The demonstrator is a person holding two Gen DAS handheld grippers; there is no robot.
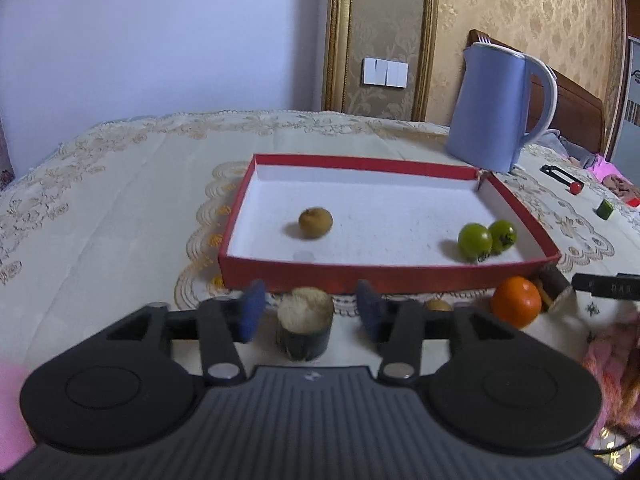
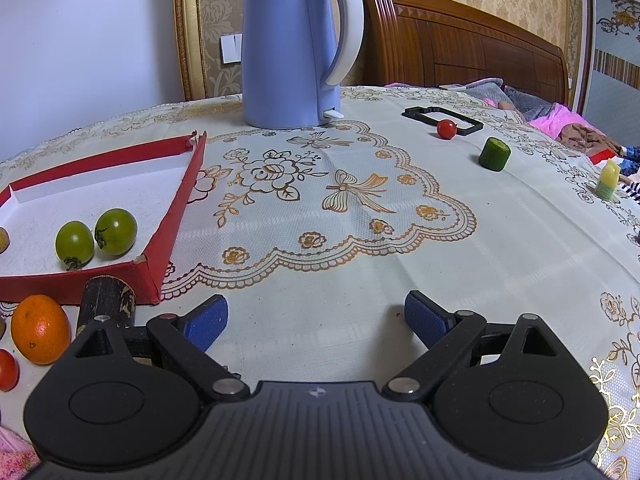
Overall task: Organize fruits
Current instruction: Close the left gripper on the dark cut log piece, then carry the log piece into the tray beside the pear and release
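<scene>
A red-walled box (image 1: 384, 280) with a white floor holds a brown round fruit (image 1: 315, 222) and two green tomatoes (image 1: 475, 241). It also shows in the right wrist view (image 2: 176, 216) with the green tomatoes (image 2: 75, 242). My left gripper (image 1: 310, 312) is open around a dark-skinned cut cylinder (image 1: 305, 328) in front of the box, pads apart from it. An orange (image 1: 516, 301) lies to its right. My right gripper (image 2: 316, 320) is open and empty over bare cloth. The orange (image 2: 40, 329) and a dark cylinder (image 2: 105, 300) lie to its left.
A blue kettle (image 2: 288, 48) stands behind the box. A red cherry tomato (image 2: 446, 129) lies by a black frame (image 2: 460, 118), with a green cylinder (image 2: 495, 154) and a yellow-green piece (image 2: 608, 180) at the far right. Another red tomato (image 2: 7, 369) sits at the left edge.
</scene>
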